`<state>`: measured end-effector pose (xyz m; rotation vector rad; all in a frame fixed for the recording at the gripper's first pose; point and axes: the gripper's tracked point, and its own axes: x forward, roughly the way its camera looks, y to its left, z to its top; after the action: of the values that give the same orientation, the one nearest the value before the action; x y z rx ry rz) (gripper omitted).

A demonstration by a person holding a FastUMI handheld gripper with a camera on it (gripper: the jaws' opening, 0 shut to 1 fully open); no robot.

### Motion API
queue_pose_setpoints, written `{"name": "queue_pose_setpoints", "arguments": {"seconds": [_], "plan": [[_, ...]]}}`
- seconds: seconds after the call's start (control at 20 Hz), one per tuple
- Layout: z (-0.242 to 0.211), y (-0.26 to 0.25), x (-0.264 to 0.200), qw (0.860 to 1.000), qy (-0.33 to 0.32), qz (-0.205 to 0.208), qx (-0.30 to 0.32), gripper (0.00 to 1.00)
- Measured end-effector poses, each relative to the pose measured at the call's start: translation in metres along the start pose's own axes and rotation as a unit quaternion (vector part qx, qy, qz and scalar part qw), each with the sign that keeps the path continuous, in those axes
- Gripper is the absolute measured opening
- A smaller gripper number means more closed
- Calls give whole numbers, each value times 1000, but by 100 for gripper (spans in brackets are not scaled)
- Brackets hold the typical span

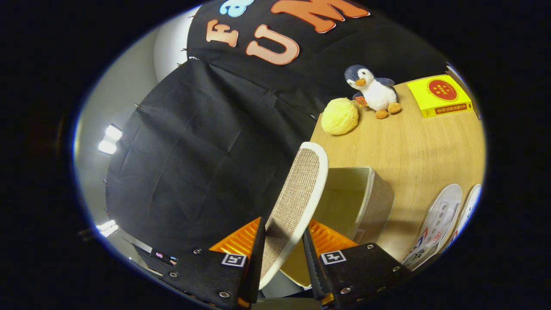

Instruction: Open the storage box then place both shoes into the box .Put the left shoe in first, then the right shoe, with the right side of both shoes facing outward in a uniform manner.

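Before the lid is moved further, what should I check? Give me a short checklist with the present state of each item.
1. Gripper shut on the lid: ok, both fingers press it.
2. Lid lifted off the storage box: ok, raised and tilted.
3. Box interior free: cannot tell, the lid hides part.
4. Shoes outside the box, on the table: ok.
5. Which shoe is the left one: cannot tell.
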<state>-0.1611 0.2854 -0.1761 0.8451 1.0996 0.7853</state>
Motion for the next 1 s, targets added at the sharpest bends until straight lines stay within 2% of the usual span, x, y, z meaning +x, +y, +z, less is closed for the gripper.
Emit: {"name": "queue_pose_setpoints", "arguments": {"seconds": [0.15, 0.25, 0.5, 1.0], "plan": [[6, 21, 15, 1000, 2, 4, -21, 32], [7, 37, 29, 1000, 6, 14, -21, 28], [12, 75, 60, 999, 11, 37, -37, 28], [11, 122, 129, 998, 29, 52, -26, 32]]}}
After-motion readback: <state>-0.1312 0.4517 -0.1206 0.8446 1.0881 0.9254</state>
